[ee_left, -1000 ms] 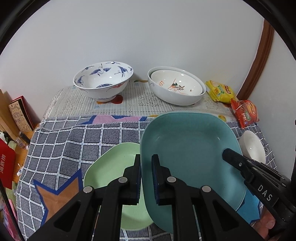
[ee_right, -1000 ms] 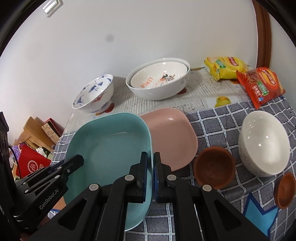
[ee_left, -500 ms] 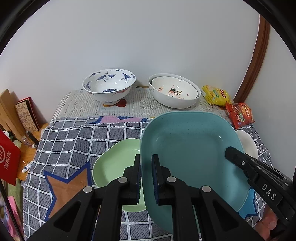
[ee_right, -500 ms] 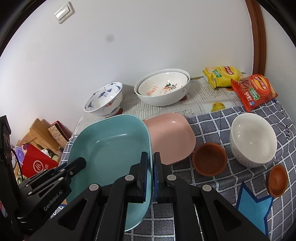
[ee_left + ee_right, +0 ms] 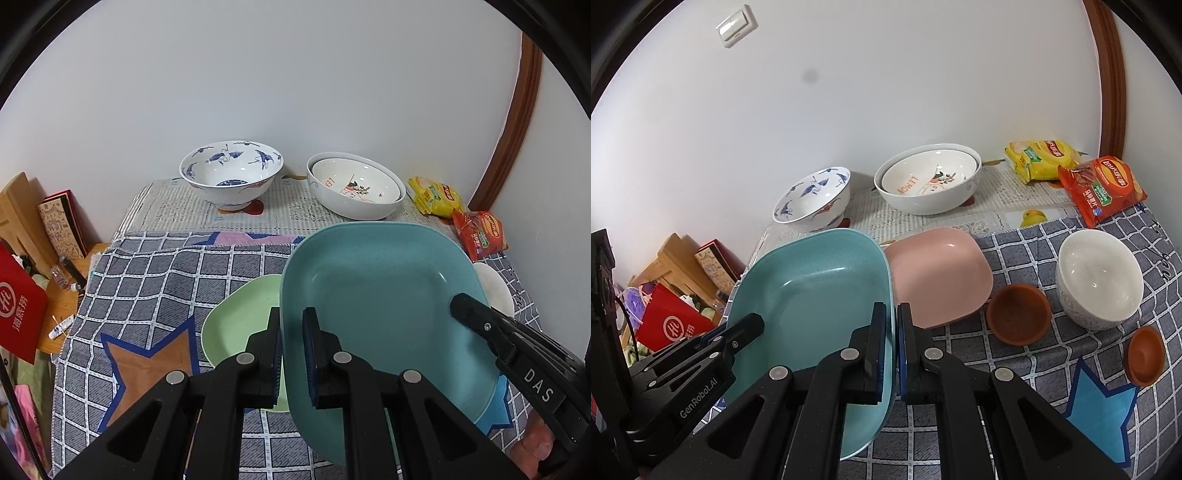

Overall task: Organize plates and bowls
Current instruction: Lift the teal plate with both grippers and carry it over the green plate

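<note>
The large plate (image 5: 380, 291) is held above the table (image 5: 147, 280), the left gripper (image 5: 291, 354) on its left rim and the right gripper (image 5: 893, 347) on its right rim. Partly under its left side lies a smaller plate (image 5: 236, 325). To its right lies another plate (image 5: 938, 277), then a small bowl (image 5: 1019, 314), a deep bowl (image 5: 1099, 280) and a small dish (image 5: 1145, 356). At the back, near the wall, a patterned bowl (image 5: 231, 175) stands left of two nested bowls (image 5: 354, 188). Two snack bags (image 5: 1100, 188) lie right of them, at the back corner.
</note>
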The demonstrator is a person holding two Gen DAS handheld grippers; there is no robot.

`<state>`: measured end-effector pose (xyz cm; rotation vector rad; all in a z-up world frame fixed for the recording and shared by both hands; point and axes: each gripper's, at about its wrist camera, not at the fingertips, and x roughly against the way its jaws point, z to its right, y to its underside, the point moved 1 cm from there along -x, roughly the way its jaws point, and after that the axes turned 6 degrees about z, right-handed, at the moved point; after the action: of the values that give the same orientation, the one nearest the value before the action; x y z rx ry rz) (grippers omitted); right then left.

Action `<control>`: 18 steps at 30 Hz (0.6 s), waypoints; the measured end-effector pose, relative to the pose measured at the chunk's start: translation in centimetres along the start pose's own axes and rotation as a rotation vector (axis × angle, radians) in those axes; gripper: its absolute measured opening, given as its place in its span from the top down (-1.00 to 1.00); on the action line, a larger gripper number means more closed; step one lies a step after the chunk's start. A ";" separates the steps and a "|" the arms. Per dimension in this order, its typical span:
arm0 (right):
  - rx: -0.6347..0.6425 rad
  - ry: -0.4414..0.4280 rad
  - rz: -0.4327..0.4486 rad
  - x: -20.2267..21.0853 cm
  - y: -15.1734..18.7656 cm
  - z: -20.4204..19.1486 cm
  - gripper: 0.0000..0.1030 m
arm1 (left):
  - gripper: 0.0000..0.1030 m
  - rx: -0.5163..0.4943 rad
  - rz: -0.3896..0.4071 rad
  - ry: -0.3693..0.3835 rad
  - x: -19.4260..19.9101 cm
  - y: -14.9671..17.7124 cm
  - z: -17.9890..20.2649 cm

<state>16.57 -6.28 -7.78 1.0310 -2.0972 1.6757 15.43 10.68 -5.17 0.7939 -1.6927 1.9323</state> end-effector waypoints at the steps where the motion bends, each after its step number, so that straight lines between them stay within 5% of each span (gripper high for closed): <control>1: 0.001 -0.001 0.000 0.0 0.0 -0.1 0.88 | 0.79 0.002 0.000 -0.001 0.0 0.0 -0.1; 18: 0.025 -0.015 -0.014 -1.0 0.5 -1.8 0.89 | 0.79 0.029 -0.005 -0.020 -0.2 0.3 -2.0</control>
<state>16.51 -4.24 -8.23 1.0668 -2.0785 1.6960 15.06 12.58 -5.69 0.8300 -1.6771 1.9558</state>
